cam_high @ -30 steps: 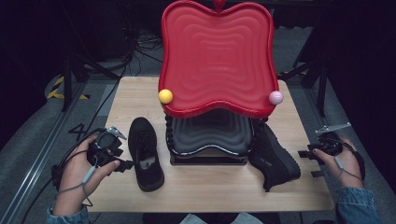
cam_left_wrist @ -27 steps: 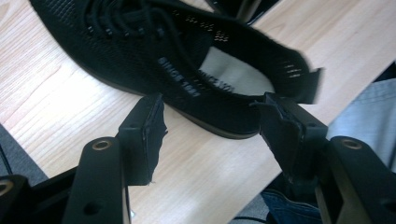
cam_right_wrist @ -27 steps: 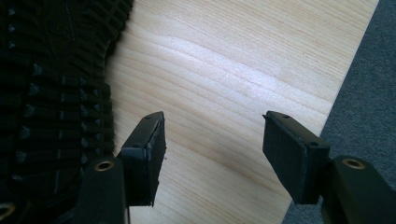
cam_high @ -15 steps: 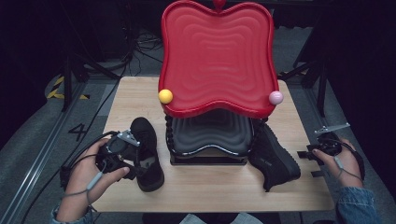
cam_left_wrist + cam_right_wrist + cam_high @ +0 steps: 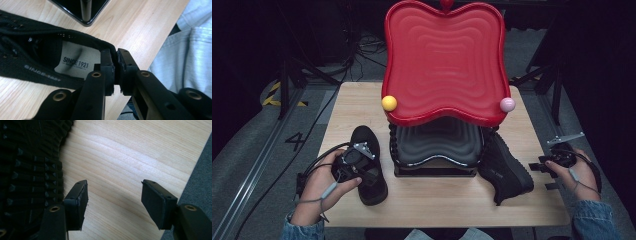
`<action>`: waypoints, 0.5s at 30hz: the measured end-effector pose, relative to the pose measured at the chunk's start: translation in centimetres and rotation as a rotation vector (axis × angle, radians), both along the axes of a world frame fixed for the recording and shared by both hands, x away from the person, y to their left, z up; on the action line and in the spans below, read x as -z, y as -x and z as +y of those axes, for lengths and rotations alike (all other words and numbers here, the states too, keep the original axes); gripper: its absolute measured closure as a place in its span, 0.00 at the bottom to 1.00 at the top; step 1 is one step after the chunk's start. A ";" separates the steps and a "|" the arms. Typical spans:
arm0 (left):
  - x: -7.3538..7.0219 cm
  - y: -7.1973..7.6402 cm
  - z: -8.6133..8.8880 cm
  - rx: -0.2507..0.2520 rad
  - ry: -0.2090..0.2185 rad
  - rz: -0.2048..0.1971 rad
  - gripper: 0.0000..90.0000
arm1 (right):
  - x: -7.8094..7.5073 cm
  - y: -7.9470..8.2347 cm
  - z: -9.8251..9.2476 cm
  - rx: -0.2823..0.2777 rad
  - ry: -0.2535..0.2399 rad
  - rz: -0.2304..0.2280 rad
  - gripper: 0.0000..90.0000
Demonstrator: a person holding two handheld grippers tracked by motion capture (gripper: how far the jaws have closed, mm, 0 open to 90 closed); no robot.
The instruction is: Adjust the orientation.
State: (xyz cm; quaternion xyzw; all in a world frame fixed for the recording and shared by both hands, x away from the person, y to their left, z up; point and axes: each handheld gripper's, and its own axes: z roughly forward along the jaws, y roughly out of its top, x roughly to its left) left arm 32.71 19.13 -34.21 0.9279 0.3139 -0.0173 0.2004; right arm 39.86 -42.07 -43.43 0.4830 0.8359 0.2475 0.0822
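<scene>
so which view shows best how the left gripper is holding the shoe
The left gripper view: the left gripper has its jaws pinched on the heel rim of the left shoe, insole print visible. The high view shows the whole shoe, but the hand hides the grip. The right gripper view shows the other shoe's sole.

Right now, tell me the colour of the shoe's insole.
Pale cream insole with black lettering, clearest in the left gripper view.

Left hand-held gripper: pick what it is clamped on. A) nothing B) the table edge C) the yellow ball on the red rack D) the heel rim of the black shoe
D: in the left gripper view, the left hand-held gripper has its jaws pinched on the heel rim of the black shoe, by the printed insole.
</scene>
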 end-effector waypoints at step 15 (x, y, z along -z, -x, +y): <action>0.5 -0.5 -2.2 -0.028 0.001 0.015 0.77 | 0.2 -0.1 0.5 -0.010 0.008 0.006 0.42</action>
